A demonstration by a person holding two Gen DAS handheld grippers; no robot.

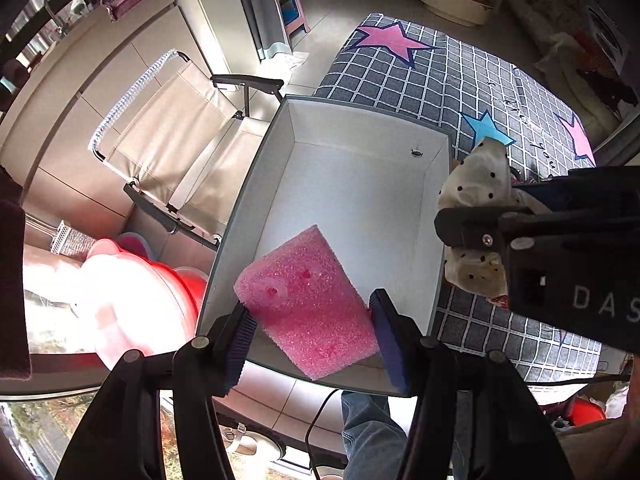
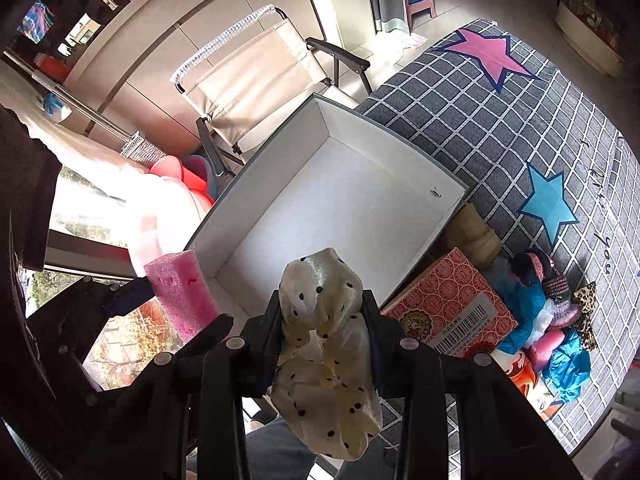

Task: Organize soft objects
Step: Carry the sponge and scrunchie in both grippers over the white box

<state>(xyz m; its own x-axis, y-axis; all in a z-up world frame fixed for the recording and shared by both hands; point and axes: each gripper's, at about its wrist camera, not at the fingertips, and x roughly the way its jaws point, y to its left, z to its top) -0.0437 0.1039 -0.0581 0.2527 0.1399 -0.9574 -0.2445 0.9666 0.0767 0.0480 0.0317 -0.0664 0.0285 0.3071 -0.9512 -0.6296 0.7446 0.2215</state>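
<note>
My left gripper [image 1: 312, 332] is shut on a pink foam sponge [image 1: 308, 300] and holds it over the near end of an open white box [image 1: 360, 184]. My right gripper [image 2: 322, 332] is shut on a cream polka-dot scrunchie [image 2: 324, 360], held above the box's near right rim [image 2: 424, 248]. In the left wrist view the scrunchie [image 1: 476, 200] and right gripper [image 1: 472, 224] sit just right of the box. In the right wrist view the sponge [image 2: 180, 292] and left gripper [image 2: 172, 300] are at the left. The box holds nothing else.
The box rests on a grey grid-pattern cover with stars [image 2: 520, 128]. A red patterned carton [image 2: 444, 304], a beige roll [image 2: 472, 232] and a pile of soft items [image 2: 552, 320] lie right of the box. A folding chair [image 1: 172, 148] and red basins [image 1: 152, 292] stand to the left.
</note>
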